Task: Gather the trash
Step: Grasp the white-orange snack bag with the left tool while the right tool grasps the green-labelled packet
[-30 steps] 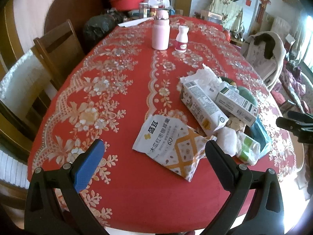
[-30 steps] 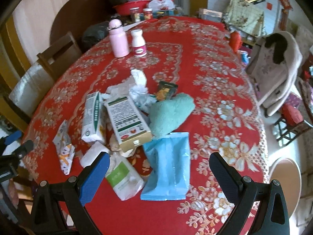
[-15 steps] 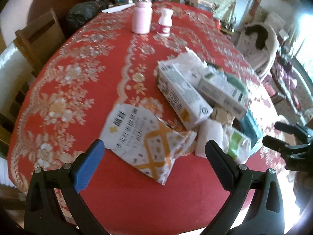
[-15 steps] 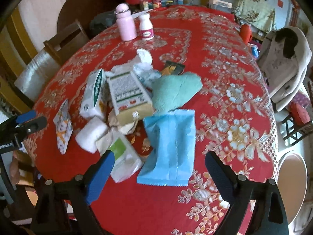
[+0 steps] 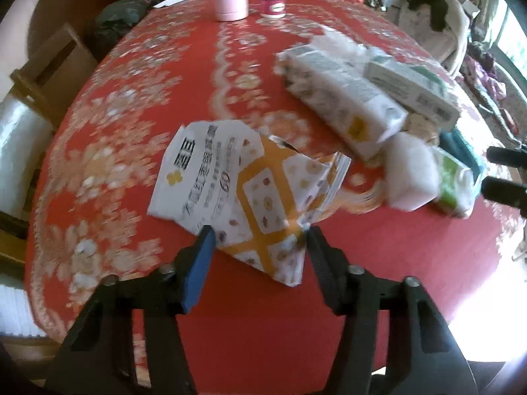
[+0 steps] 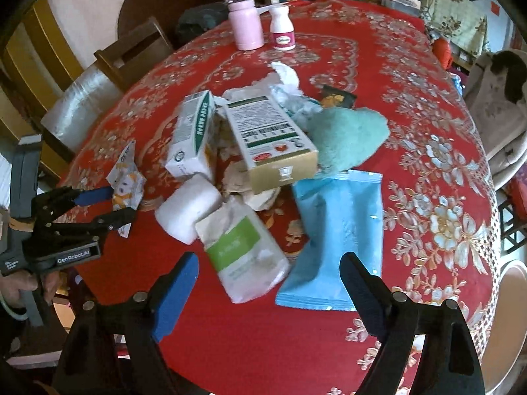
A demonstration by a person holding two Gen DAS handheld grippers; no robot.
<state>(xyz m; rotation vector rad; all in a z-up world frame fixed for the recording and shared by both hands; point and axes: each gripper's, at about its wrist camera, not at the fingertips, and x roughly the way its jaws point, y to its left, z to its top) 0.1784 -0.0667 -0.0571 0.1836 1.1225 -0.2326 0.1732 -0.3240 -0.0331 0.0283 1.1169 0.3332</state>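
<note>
A big round table with a red cloth full of pale flowers (image 6: 411, 105) has a heap of trash in the middle. At the near left edge lies a flat white and orange snack wrapper with dark writing (image 5: 243, 194). The left gripper (image 5: 260, 237) has just been closing its jaws around the near corner of this wrapper, and the blue pad and the black pad sit right at its two sides; I cannot tell if they pinch it yet. The right gripper (image 6: 268, 268) hangs over the near part of the heap with its fingers spread wide and nothing between them. Just past it lie a white bag with a green stripe (image 6: 243, 250) and, to the right, a flat light blue packet (image 6: 339, 230). Farther in are a white foam block (image 6: 189, 207), two long white and green cartons (image 6: 270, 135), crumpled white tissue (image 6: 283, 79) and a soft teal cloth (image 6: 349, 131). At the far side stand a pink bottle (image 6: 245, 19) and a small white bottle with a red label (image 6: 282, 28), well apart from the heap
</note>
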